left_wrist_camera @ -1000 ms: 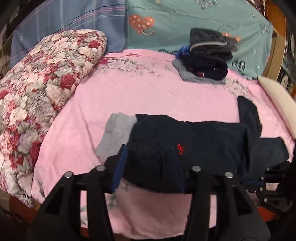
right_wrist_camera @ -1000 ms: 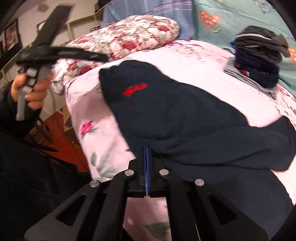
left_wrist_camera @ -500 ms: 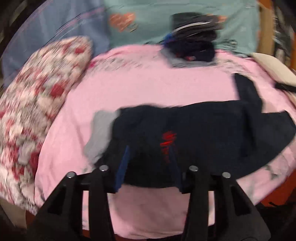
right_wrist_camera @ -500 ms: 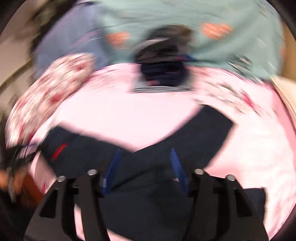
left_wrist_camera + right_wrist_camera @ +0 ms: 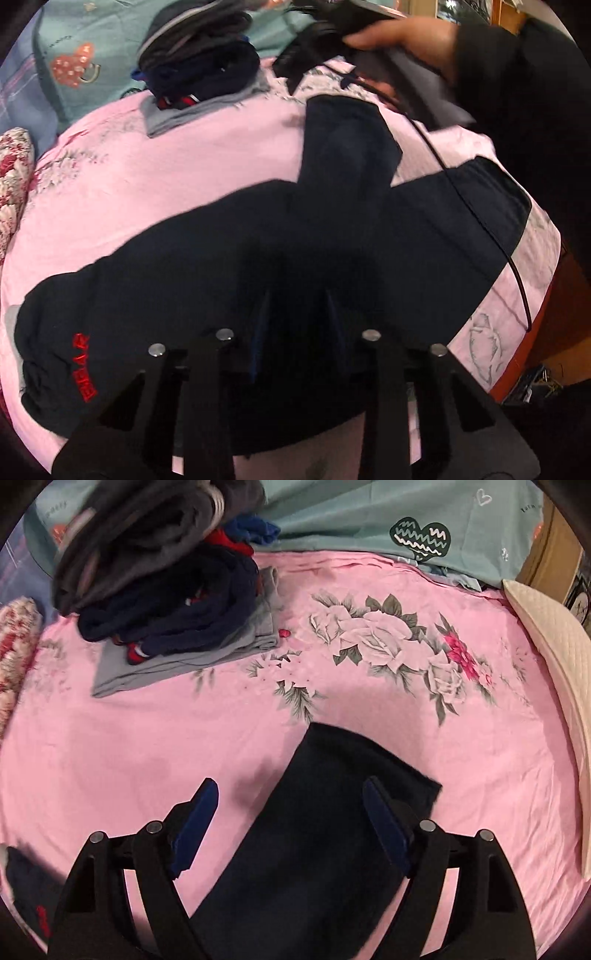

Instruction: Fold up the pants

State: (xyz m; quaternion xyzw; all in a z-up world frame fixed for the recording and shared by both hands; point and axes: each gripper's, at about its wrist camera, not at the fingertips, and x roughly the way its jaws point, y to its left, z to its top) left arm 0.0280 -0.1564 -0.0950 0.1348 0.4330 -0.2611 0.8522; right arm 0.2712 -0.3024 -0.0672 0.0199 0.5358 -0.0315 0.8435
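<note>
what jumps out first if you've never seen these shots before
The dark navy pants sprawl across the pink floral bedsheet, red lettering near the waist at lower left in the left wrist view, one leg running up between the right tongs, whose jaws are opening clear of it. A messy stack of folded clothes sits at the far left of the bed. The left tongs are closing over the pants' middle.

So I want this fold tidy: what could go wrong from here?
1. The pant leg lies crooked under the opening right gripper; a grab could fold it askew.
2. The left gripper is closing over dark pants; it may pinch several layers.
3. The cable lying across the pants might snag.
</note>
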